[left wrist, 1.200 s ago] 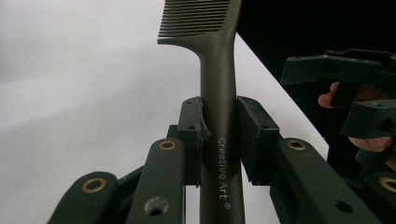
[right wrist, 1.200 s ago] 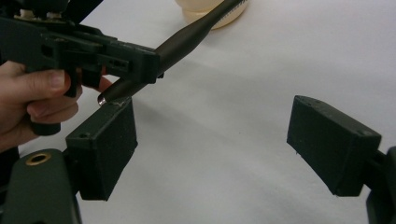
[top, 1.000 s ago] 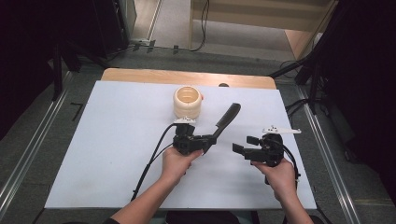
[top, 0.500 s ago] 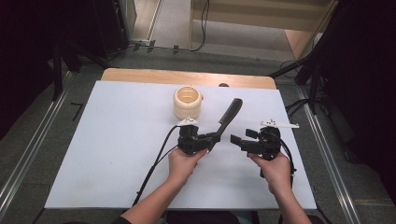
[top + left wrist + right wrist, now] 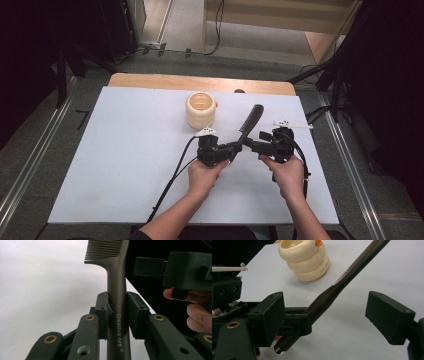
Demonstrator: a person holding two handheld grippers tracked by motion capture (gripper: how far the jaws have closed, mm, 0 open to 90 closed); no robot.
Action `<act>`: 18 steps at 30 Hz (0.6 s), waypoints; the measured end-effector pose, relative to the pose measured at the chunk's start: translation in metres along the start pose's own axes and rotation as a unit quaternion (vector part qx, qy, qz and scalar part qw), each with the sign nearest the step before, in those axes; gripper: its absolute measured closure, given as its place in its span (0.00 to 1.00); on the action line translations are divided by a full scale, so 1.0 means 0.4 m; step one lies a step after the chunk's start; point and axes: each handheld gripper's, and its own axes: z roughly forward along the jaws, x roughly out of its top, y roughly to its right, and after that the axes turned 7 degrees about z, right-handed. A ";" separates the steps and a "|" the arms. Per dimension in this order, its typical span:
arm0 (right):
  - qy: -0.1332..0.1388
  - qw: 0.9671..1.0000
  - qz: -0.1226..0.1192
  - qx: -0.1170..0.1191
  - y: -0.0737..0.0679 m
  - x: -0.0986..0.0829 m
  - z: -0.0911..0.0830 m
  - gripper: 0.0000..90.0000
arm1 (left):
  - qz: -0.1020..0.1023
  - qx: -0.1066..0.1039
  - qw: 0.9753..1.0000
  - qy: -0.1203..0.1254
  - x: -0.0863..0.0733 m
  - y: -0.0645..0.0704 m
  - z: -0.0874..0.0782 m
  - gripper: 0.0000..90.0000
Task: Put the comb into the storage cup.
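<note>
A dark comb point(image 5: 251, 120) slants up to the right over the white mat. My left gripper point(image 5: 236, 147) is shut on its handle. In the left gripper view the pads point(image 5: 103, 312) squeeze the handle of the comb point(image 5: 117, 290), which is marked "Creative Art". My right gripper point(image 5: 256, 145) is open and points left at the handle's lower part. In the right gripper view its jaws stand wide on either side of the comb point(image 5: 352, 272), close to the left gripper point(image 5: 297, 322). A cream ribbed cup point(image 5: 200, 109) stands upright behind the comb, and that cup point(image 5: 305, 261) has an orange tag.
The white mat point(image 5: 125, 150) covers the table, with a wooden strip point(image 5: 200, 82) along its far edge. A black cable point(image 5: 170, 180) trails from the left gripper toward the near edge. Dark floor and metal rails flank the table.
The right gripper has moved left, closing in on the comb's handle beside the left gripper. The left gripper keeps its hold on the comb and has shifted slightly right.
</note>
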 end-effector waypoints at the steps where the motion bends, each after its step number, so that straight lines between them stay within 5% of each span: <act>1: -0.001 1.000 0.003 0.000 0.001 0.002 0.003 0.16 | -0.008 -0.001 1.000 0.003 0.000 0.001 0.005 0.81; 18: -0.001 1.000 0.024 -0.010 0.012 0.028 0.039 0.21 | -0.012 0.010 0.999 0.044 -0.003 0.022 0.028 0.81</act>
